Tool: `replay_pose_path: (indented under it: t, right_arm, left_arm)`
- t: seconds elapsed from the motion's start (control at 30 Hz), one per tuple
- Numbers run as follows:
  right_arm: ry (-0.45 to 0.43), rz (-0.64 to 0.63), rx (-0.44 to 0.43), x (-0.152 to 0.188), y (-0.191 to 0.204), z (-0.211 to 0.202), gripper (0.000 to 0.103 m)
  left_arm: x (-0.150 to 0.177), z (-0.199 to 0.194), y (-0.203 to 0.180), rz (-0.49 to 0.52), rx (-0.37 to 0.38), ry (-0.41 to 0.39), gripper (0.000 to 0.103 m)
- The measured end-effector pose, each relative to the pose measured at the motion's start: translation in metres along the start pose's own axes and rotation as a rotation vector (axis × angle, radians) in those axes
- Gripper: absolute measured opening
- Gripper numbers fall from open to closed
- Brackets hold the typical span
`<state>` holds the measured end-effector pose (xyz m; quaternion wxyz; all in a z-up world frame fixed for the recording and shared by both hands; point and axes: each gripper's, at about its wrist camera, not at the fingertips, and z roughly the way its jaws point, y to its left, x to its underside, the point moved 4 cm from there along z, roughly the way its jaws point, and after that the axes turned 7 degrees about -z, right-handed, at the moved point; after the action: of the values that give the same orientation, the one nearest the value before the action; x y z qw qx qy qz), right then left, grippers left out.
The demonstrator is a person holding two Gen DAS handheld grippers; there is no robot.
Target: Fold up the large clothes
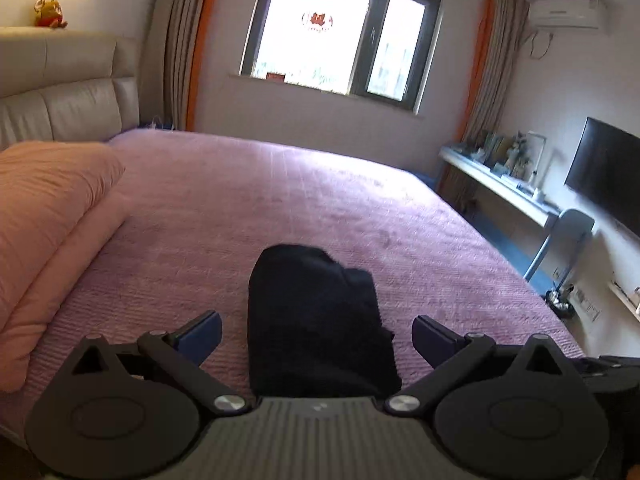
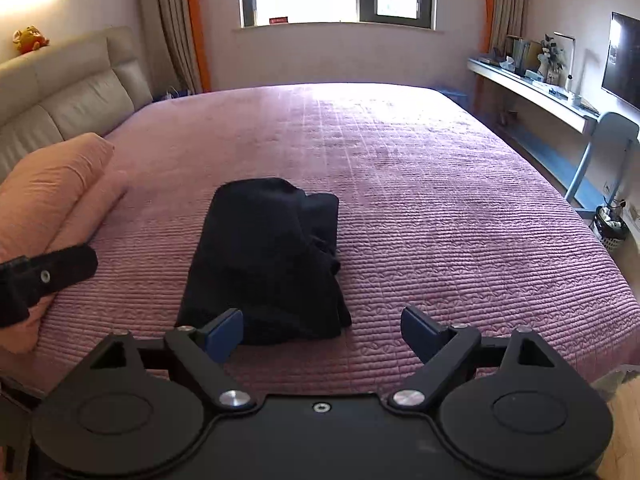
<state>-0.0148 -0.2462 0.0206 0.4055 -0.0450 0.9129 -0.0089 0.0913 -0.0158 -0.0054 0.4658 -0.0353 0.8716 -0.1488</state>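
Tools [image 1: 318, 336] [image 2: 322, 334] spread wide above folded black garment [image 2: 266, 260].

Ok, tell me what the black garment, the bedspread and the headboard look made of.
Black garment: soft matte fabric, maybe knit; it slumps in thick folds, no sheen.
Bedspread: mauve quilted textile; fine stitched ridges run across it.
Headboard: beige padded leather or imitation; smooth panels with seams and a slight gloss.
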Motion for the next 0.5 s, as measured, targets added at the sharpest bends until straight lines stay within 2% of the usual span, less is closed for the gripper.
replay_pose_path:
  t: [0.33, 0.5]
  right_arm:
    - [0.024, -0.005, -0.003, 0.002, 0.0, 0.007, 0.102]
    - [0.036, -0.016, -0.004, 0.004, 0.002, 0.008, 0.102]
  left_arm:
    - [0.018, 0.021, 0.008, 0.016, -0.002, 0.088, 0.103]
    - [0.026, 0.03, 0.007, 0.028, -0.03, 0.124, 0.103]
